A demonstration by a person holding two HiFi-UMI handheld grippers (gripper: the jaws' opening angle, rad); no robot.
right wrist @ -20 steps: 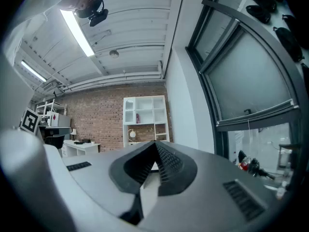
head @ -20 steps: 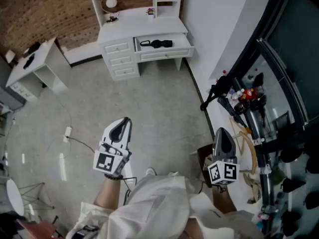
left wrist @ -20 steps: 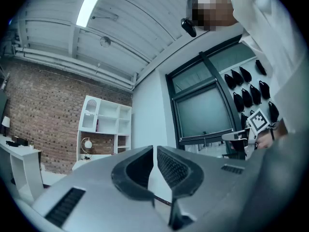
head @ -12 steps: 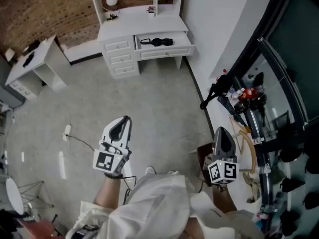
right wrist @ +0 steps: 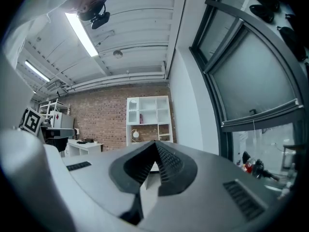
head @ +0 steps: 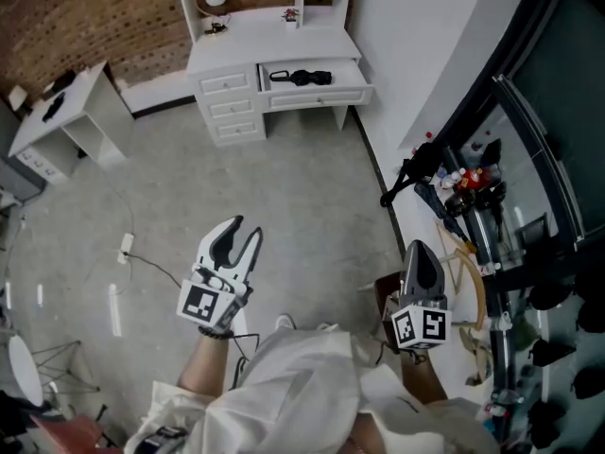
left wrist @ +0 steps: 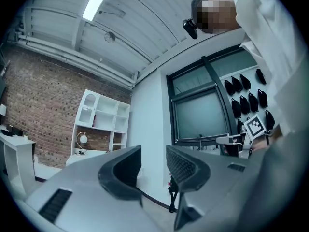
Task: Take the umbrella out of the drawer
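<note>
left tongs (head: 245,228): jaws apart, empty | right tongs (head: 421,250): jaws together

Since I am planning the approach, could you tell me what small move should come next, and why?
Probably a step toward the desk, left gripper leading: the umbrella lies in the open drawer, well out of reach ahead, and that gripper's jaws stand apart with nothing between them.

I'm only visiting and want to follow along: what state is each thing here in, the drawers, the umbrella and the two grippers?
Drawer: pulled open.
Umbrella: folded, lying in the open drawer.
Side drawers: shut.
Left gripper: jaws apart, empty.
Right gripper: jaws together, empty.
</note>
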